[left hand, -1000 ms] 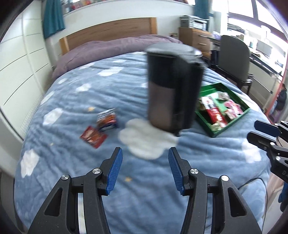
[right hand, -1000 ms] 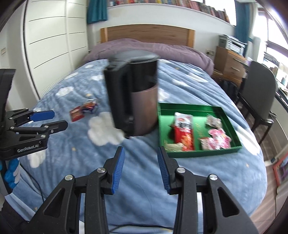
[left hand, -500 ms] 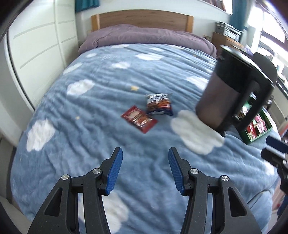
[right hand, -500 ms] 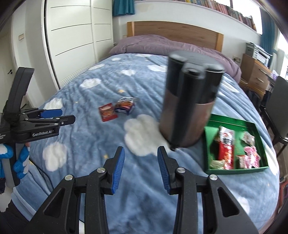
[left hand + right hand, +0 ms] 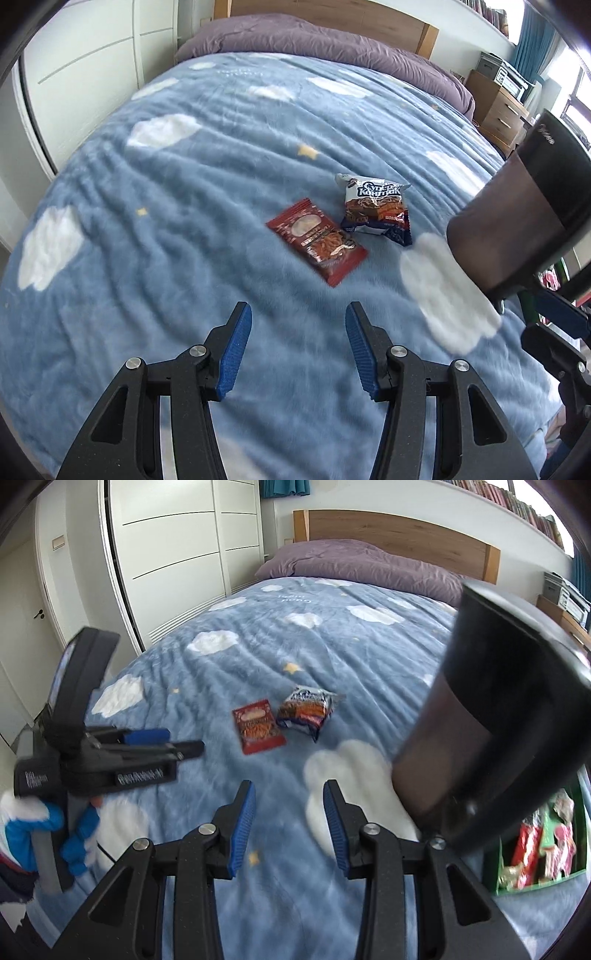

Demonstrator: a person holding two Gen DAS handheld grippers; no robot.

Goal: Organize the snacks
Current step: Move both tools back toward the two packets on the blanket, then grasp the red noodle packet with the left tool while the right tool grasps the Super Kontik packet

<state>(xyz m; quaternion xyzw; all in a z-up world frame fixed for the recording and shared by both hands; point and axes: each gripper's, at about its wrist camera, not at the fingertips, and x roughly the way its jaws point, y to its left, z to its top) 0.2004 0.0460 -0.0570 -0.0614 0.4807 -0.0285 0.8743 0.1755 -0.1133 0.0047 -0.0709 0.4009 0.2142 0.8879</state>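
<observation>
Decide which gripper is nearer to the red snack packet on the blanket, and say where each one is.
Left. The left gripper hangs open just short of the red snack packet, which lies ahead between its fingers. The right gripper, also open, sits farther back.

My left claw (image 5: 298,317) hangs spread and empty over the blue blanket (image 5: 166,229). Ahead lie a red packet (image 5: 317,245) and a white-and-blue packet (image 5: 376,208), edges touching. A dark kettle (image 5: 517,221) stands at right.

Dark kettle (image 5: 491,716) on cloud-print blanket (image 5: 184,206); purple pillows (image 5: 354,563) behind.
</observation>
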